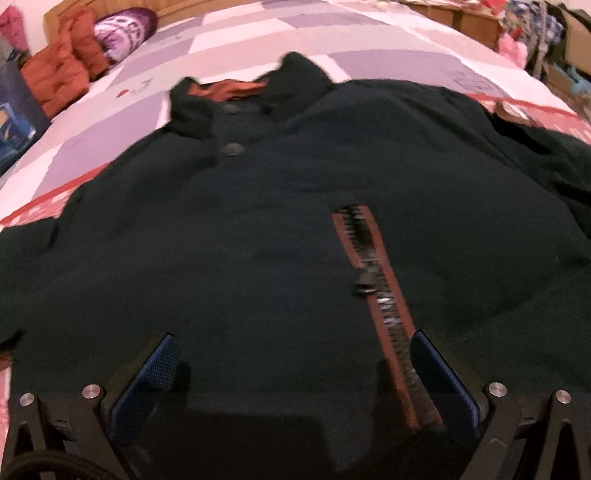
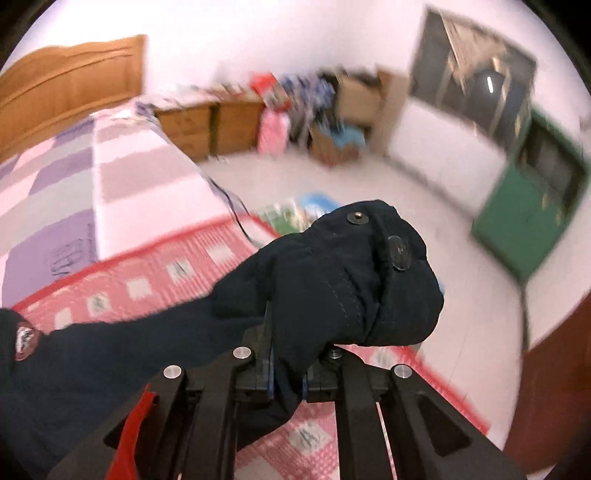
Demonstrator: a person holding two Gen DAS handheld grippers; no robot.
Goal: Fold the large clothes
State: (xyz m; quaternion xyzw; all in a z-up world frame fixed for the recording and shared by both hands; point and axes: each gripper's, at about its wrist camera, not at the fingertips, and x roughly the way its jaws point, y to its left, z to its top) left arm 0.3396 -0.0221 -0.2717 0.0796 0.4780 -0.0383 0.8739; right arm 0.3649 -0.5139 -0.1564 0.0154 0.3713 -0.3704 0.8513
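Lying front-up across the bed (image 1: pixel 229 48), the dark jacket (image 1: pixel 258 229) covered most of the near part of the patchwork cover, collar toward the wooden headboard (image 2: pixel 70 85) and both sleeves spread toward the side edges. Two snap buttons (image 1: pixel 232 148) sat below the collar, where a rust-coloured lining showed. A pocket zipper (image 1: pixel 373 280) with rust trim ran down the chest toward the near edge. Left gripper (image 1: pixel 291 373) hovered low over the hem, jaws spread wide with nothing between them, the blue pad of one finger just beside the zipper's lower end. Right gripper (image 2: pixel 288 376) was clamped on the sleeve cuff (image 2: pixel 362 280), fabric bunched up between the closed fingers and raised above the red-checked border at the bed's side edge. A round arm patch (image 2: pixel 24 338) showed on the sleeve. Orange cushions (image 1: pixel 62 70) and a purple pillow (image 1: pixel 122 33) lay at the far corner by the headboard. Background was motion-blurred: wooden cabinets (image 2: pixel 210 125), a green cabinet (image 2: pixel 532 206).
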